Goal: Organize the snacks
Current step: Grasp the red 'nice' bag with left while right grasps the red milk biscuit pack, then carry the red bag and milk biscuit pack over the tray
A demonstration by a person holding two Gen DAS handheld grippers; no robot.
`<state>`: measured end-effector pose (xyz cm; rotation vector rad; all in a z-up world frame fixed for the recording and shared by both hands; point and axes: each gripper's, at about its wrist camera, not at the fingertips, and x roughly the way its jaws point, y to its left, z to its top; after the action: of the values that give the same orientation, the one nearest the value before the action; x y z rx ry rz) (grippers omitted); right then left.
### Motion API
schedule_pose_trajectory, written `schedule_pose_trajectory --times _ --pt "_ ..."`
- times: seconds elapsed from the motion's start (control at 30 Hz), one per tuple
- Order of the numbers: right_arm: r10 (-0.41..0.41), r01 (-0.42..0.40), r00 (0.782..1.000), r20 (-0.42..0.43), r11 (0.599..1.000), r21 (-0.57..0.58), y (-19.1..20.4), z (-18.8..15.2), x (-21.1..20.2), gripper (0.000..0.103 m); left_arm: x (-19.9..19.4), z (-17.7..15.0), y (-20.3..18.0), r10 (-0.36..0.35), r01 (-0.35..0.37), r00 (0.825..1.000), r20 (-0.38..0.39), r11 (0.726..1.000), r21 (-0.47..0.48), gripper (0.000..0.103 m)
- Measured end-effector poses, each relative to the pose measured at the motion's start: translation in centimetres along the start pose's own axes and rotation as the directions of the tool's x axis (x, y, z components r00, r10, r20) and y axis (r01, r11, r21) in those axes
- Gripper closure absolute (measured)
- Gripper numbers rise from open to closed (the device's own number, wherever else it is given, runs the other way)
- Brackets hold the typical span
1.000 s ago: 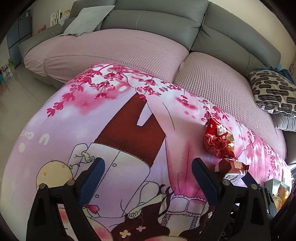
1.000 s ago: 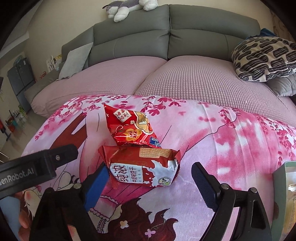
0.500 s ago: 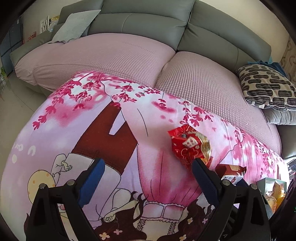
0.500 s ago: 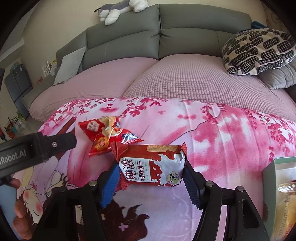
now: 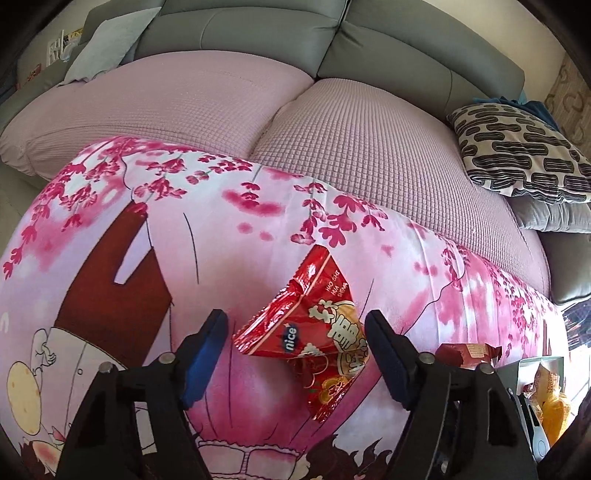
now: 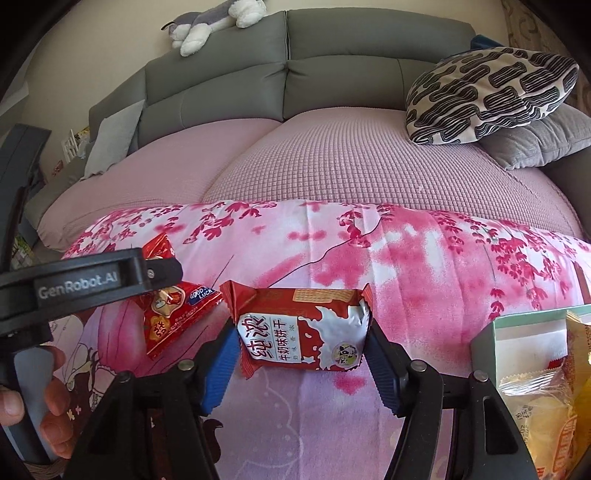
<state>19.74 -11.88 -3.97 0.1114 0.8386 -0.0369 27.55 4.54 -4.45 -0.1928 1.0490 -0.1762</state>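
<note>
Left tool (image 5: 295,332) closing around red snack bag (image 5: 314,332), left pad apart, right tool (image 6: 301,345) clamped on biscuit pack (image 6: 301,328), both on pink cloth (image 6: 424,266).

It is a home living room: a grey sectional sofa (image 6: 332,70) with pink quilted seat covers (image 5: 369,155), a patterned throw pillow (image 6: 487,92), a plush toy (image 6: 214,22) on its backrest, and a cartoon-print blanket (image 5: 110,258) spread in front.
</note>
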Motion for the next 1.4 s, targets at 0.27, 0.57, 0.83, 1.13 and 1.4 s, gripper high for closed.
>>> schedule_pose_trajectory --times 0.27,0.57,0.83,1.13,1.4 --pt "0.001 -0.001 1.000 -0.003 1.000 -0.012 0.2 -0.2 -0.7 0.035 0.1 -0.3 -0.2 -0.040 0.040 0.999 0.004 0.999 -0.030 0.046" --pt "0.009 -0.009 1.000 0.007 1.000 -0.019 0.3 -0.9 -3.6 0.035 -3.3 -2.2 -0.1 -0.082 0.087 0.995 0.056 0.993 -0.082 0.047" --pt "-0.027 0.026 0.999 0.029 0.999 0.021 -2.0 -3.0 -9.6 0.035 -8.5 -5.3 -2.9 -0.176 0.187 0.977 0.116 0.978 -0.090 0.047" --pt "-0.182 0.169 0.980 0.086 0.976 0.140 -9.2 -5.1 -18.6 0.035 -11.7 -9.5 -11.2 -0.324 0.321 0.944 0.065 0.946 0.053 0.047" --pt "-0.309 0.303 0.951 -0.016 0.921 0.243 -16.0 -8.5 -20.8 0.035 -9.6 -14.3 -17.1 -0.339 0.347 0.938 -0.078 0.926 0.149 0.047"
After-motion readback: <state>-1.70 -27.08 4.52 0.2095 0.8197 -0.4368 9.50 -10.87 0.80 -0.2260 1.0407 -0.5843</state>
